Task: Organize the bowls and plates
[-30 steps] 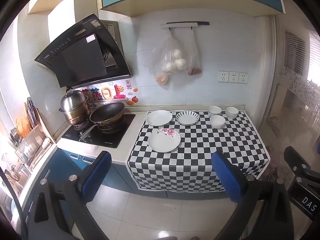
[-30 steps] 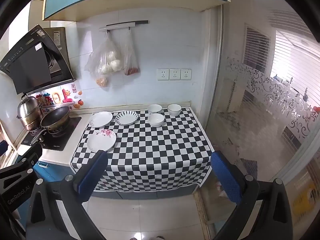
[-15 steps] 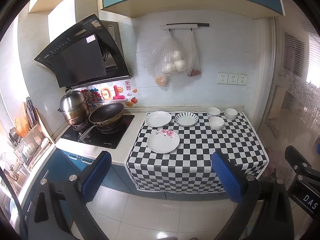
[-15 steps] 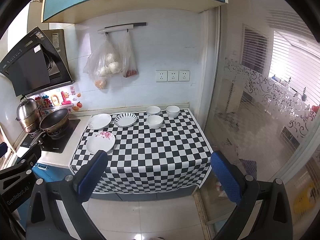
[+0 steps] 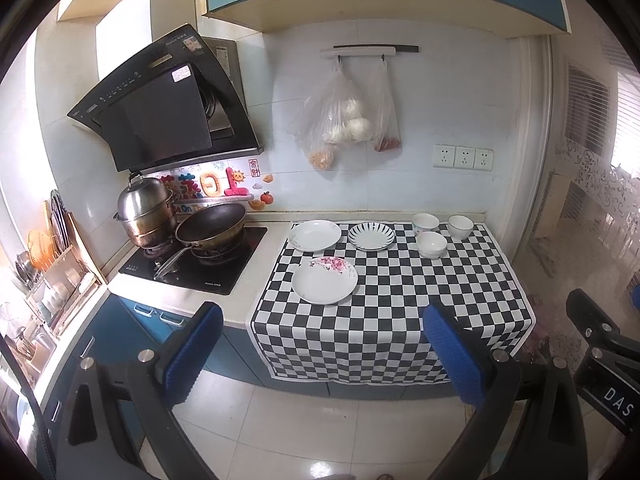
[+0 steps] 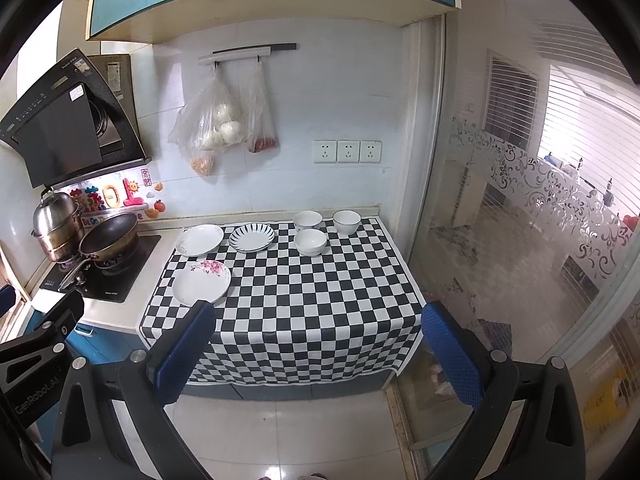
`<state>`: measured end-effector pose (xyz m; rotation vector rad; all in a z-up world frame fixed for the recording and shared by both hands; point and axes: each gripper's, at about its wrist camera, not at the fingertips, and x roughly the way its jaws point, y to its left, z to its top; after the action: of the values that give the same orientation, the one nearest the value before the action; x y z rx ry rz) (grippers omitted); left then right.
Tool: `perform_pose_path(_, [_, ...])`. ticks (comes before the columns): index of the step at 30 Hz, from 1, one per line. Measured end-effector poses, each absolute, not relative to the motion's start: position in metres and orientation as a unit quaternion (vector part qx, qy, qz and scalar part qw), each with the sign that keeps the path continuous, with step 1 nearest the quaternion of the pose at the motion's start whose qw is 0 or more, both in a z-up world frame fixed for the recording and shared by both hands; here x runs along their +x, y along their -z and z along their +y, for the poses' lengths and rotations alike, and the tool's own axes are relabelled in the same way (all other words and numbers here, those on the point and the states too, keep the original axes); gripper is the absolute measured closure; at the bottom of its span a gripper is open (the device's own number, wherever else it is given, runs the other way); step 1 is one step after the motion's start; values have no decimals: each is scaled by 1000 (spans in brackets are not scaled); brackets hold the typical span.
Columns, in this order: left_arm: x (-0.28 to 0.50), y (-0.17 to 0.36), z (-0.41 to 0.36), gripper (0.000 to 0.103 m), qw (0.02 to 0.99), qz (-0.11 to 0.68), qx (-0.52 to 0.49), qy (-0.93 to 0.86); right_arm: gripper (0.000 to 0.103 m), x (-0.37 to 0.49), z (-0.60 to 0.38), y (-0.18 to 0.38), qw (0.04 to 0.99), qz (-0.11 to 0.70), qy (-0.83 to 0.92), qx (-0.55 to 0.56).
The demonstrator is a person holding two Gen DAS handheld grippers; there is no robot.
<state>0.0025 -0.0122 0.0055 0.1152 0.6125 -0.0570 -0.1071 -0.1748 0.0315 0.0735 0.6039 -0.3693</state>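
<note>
On a counter with a checkered cloth lie three plates: a flowered plate at the front left, a plain white plate behind it, and a striped plate. Three white bowls stand at the back right. My left gripper and right gripper are both open and empty, held well back from the counter's front edge, over the floor.
A stove with a wok and a steel pot is left of the cloth. A dish rack stands at the far left. Plastic bags hang on the wall. A glass partition bounds the right.
Both grippers have drifted slightly back and up from the counter; the dishes look a little smaller and lower in view. Nothing on the counter has moved.
</note>
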Motion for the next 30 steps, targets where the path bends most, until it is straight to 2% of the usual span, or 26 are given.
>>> perform_pose_path(30, [4,-1,2,1,954,294,54,27,0,-100,-168,-36,937,298,177,34])
